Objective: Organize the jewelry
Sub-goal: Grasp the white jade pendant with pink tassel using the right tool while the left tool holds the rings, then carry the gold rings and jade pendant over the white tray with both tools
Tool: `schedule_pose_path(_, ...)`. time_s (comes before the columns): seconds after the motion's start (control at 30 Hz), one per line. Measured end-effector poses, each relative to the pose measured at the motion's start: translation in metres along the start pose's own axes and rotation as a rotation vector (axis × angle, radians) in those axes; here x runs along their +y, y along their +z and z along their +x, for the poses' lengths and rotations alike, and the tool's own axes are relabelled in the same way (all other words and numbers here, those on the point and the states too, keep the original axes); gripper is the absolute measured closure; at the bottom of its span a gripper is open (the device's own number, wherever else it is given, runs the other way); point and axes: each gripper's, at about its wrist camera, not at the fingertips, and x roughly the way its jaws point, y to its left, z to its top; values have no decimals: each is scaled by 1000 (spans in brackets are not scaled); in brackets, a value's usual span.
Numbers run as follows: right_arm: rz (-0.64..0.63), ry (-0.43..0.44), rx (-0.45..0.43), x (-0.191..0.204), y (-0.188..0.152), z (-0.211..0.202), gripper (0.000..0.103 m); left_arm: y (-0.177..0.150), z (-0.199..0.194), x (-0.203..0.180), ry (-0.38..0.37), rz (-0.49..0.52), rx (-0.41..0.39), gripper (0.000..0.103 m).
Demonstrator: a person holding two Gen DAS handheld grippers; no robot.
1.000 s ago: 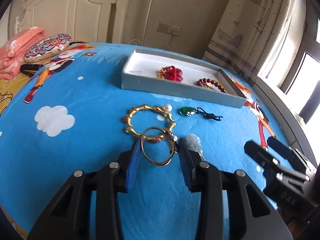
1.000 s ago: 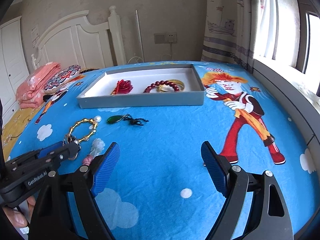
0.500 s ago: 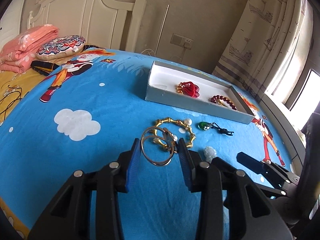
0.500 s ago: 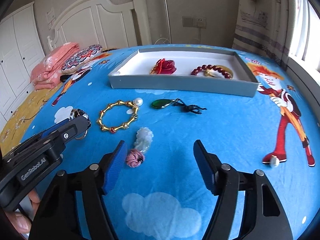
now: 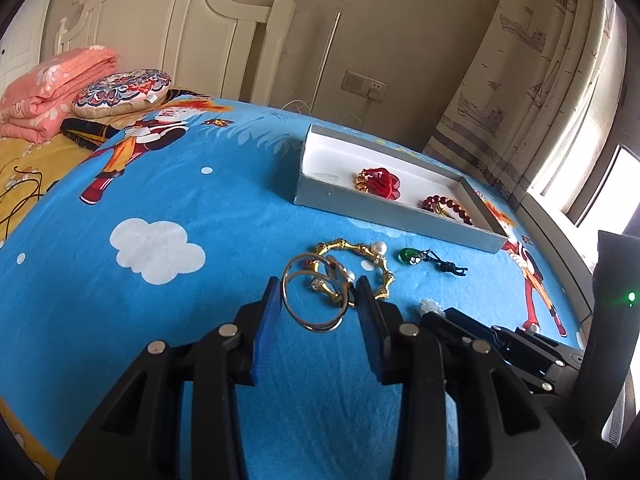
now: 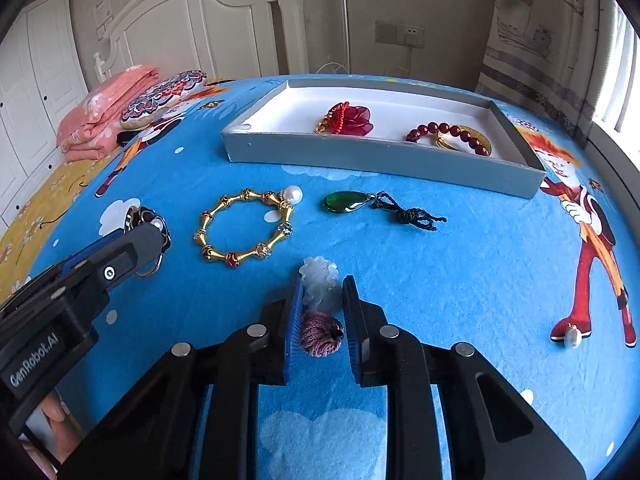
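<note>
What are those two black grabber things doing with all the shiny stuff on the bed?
A person is sorting jewelry into the grey box. The left gripper holds thin gold rings. The right gripper has just been closing around a white pendant. A gold bracelet and green pendant wait on the blanket.

Open blue bedspread [image 6: 500, 264] fills the right and lower part of the right wrist view, free for passage. Toward the grey tray [image 6: 376, 160] at upper centre, the gold bead bracelet [image 6: 244, 232] and the green pendant [image 6: 344, 202] lie across the way, a gap between them. The left gripper [image 6: 136, 240] blocks the left edge.
</note>
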Motion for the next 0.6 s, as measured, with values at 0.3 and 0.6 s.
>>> schedule_pose_path(0.3, 78, -37, -52, -37, -4, -20, 83, 4, 4, -25, -23, 72, 2, 66)
schedule_pose_path(0.6, 105, -60, -97, -55, 2, -30, 83, 16, 9, -45, -29, 130, -13, 66)
